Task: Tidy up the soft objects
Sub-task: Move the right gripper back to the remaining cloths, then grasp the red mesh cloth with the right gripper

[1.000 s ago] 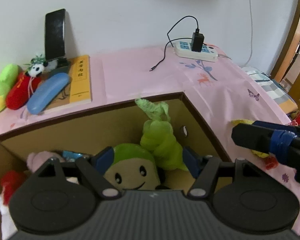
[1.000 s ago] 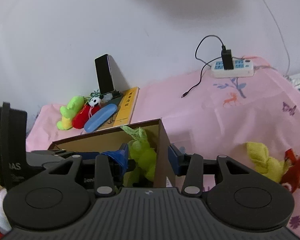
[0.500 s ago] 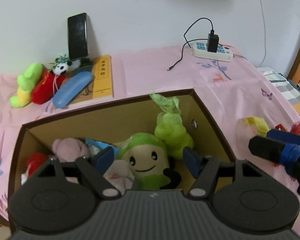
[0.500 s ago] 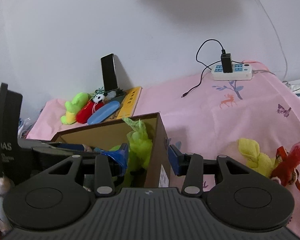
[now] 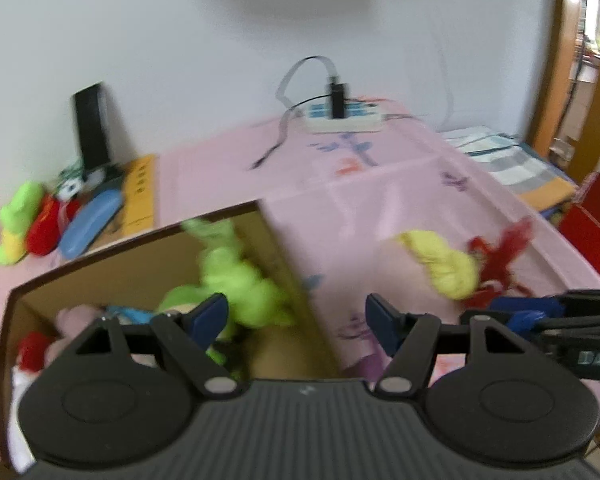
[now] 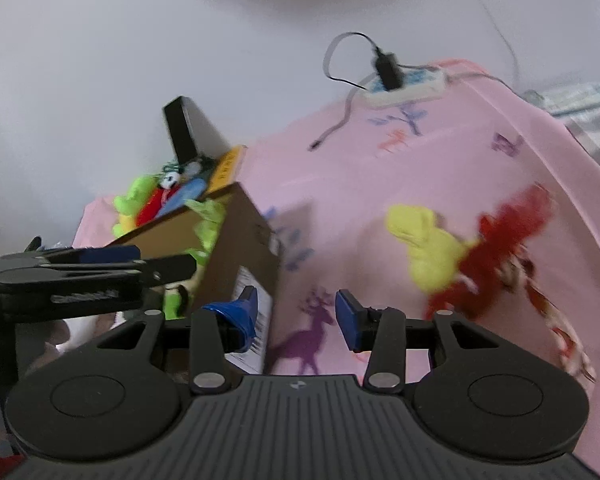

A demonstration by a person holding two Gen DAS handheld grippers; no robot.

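An open cardboard box (image 5: 140, 236) holds several plush toys, a lime green one (image 5: 236, 276) on top. On the pink cloth to its right lie a yellow plush (image 5: 444, 264) and a red plush (image 5: 500, 252), touching each other. My left gripper (image 5: 296, 316) is open and empty, straddling the box's right wall from above. My right gripper (image 6: 298, 314) hovers over the cloth beside the box (image 6: 240, 248), short of the yellow plush (image 6: 424, 248) and red plush (image 6: 500, 268). Its jaws are closing with nothing between them. Both views are blurred.
At the back left, a black phone (image 5: 92, 128) leans on the wall behind a yellow book (image 5: 140, 192), a blue case (image 5: 88, 224) and green and red plush toys (image 5: 16, 220). A power strip (image 5: 340, 120) with a cable lies at the back. Folded cloth (image 5: 520, 168) sits far right.
Both grippers have swung right, from over the box toward its right wall and the cloth. The yellow and red plush toys now sit larger and more central in both views.
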